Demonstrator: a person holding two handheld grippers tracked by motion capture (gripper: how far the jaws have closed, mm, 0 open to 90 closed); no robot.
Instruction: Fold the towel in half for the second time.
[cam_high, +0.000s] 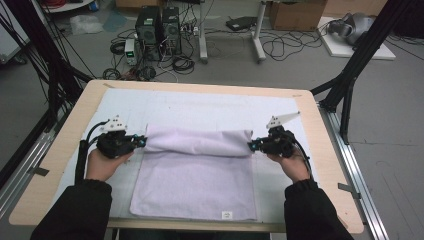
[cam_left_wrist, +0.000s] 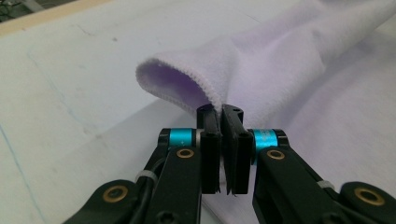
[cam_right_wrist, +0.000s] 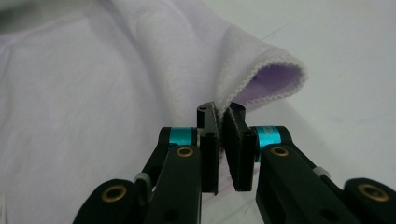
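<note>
A pale lilac towel (cam_high: 195, 172) lies on the white mat, its far edge lifted and rolled toward the person. My left gripper (cam_high: 143, 141) is shut on the towel's left far corner. In the left gripper view the left gripper (cam_left_wrist: 220, 111) pinches the stitched hem of the towel (cam_left_wrist: 261, 60), which curls up above it. My right gripper (cam_high: 252, 145) is shut on the right far corner. The right gripper view has the right gripper (cam_right_wrist: 220, 111) clamped on the towel (cam_right_wrist: 177, 56) hem. A small white label (cam_high: 226, 215) sits at the towel's near edge.
A white mat (cam_high: 200, 107) covers the wooden table (cam_high: 325, 150). Beyond the far edge the floor holds computer towers (cam_high: 157, 27), cables and boxes. Black frame struts (cam_high: 365, 45) stand at the right and left.
</note>
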